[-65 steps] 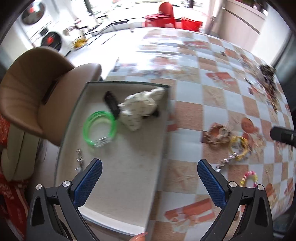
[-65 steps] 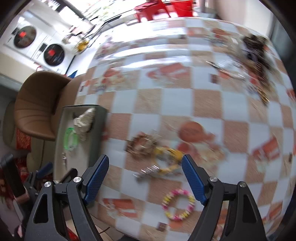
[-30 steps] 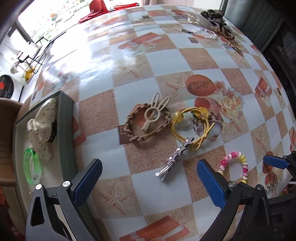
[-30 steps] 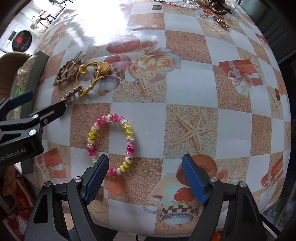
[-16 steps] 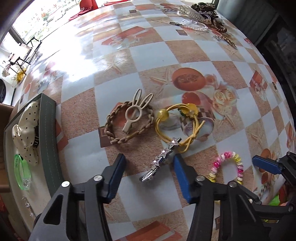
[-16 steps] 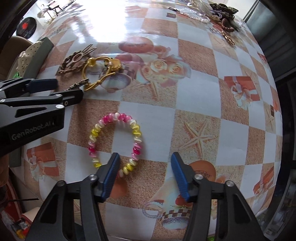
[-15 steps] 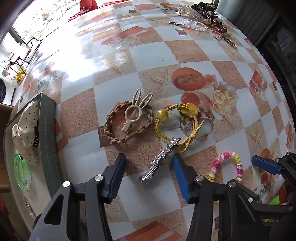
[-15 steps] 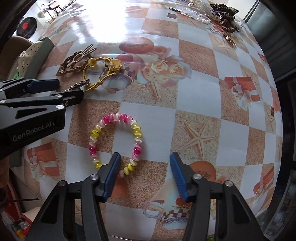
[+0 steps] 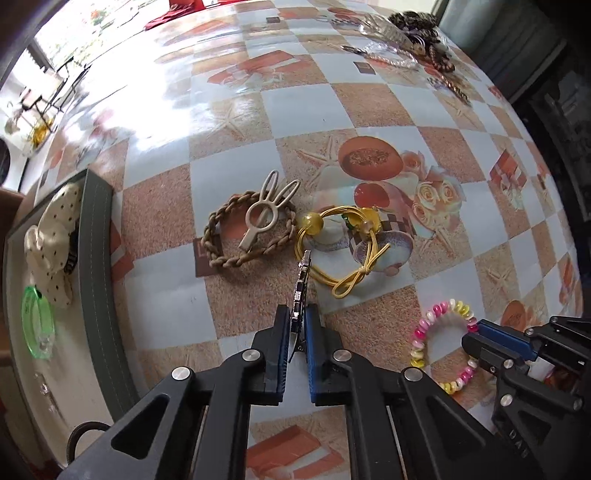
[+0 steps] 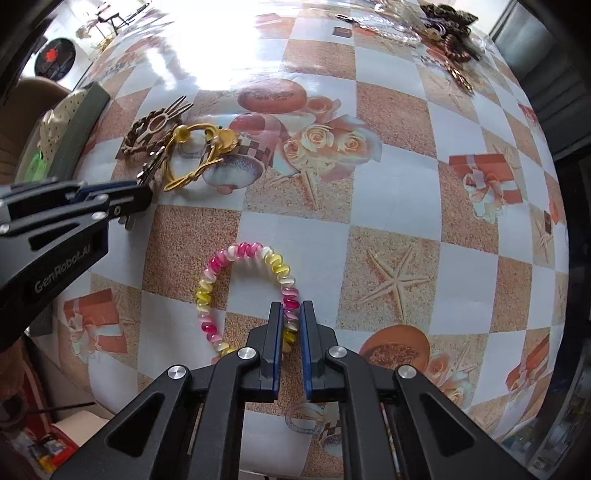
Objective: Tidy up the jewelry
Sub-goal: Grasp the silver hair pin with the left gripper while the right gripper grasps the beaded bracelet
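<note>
Left hand-held gripper point(image 9: 297, 325): closed down to a thin gap, pinching near end of silver hair clip point(image 9: 301, 284); clip edge-on between the blue pads.
Right hand-held gripper point(image 10: 290, 325): closed almost fully, nipping near-right arc of beaded bracelet point(image 10: 247, 291); rest of the loop flat on the worktop point(image 10: 388, 184).
Clip long axis: straight ahead, in line with the left fingers; far tip touching or overlapping the yellow hair tie point(image 9: 343, 251), cannot tell which.
Bracelet bearing: loop open forward and to the left of the right fingers; pink, yellow and white beads, free of other pieces.
Key relation: grey tray point(image 9: 98, 280) off to the left of both grips, at the worktop's left edge; left hand nearer, right hand farther with the left tool in its path.
Judged next move: lift, then carry leftward over the tray wall; clip tip likely to drag the yellow tie if swung before it is raised.
Tray contents: dotted cream scrunchie point(image 9: 51, 240), green bangle point(image 9: 37, 325).
Still loose: braided brown ring point(image 9: 221, 243) with beige rabbit-ear clip point(image 9: 264, 218) lying on it, just left of the yellow tie; dark tangle of jewellery point(image 9: 417, 29) at the far right, well apart.
Surface: glossy checked oilcloth, blue and sandy squares, printed roses, starfish, gift boxes; strong glare at far left.
Room: brown chair back point(image 10: 33, 92) beyond the tray; bright window side beyond; details blurred.
</note>
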`<state>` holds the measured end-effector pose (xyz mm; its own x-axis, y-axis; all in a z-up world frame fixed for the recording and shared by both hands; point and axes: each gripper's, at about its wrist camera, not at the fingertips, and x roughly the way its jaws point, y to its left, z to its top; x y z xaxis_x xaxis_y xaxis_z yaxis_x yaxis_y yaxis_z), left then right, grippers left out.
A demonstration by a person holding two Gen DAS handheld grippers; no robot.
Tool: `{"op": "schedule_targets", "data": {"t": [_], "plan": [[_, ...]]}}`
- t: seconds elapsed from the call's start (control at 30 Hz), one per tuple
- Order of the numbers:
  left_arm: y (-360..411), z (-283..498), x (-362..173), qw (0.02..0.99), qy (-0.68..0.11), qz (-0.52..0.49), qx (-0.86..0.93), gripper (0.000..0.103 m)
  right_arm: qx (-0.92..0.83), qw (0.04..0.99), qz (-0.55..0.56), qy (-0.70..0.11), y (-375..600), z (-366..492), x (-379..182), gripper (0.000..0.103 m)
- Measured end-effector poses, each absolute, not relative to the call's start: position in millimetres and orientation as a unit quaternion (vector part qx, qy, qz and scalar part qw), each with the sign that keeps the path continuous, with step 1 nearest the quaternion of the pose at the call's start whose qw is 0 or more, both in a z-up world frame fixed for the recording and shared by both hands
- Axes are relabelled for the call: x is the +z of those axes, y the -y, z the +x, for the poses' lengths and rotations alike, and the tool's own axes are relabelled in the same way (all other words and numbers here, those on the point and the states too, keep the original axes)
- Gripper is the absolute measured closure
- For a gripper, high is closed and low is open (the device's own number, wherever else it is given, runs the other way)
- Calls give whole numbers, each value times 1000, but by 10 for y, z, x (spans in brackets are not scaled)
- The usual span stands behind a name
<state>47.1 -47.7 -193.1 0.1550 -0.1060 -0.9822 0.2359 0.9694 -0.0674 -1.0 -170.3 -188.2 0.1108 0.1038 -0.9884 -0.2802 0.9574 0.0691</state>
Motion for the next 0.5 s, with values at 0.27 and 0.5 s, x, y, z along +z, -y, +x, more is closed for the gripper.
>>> {"op": "schedule_targets", "data": {"t": [0.27,0.5], "plan": [[260,304,-1709,768,-631,11,-107,91,137,742,-5,-656,1990,119,-1643,94],[121,144,-1451,778,-620,-1,-99,91,141,746,16,-650,2124,181,-1417,94]]}}
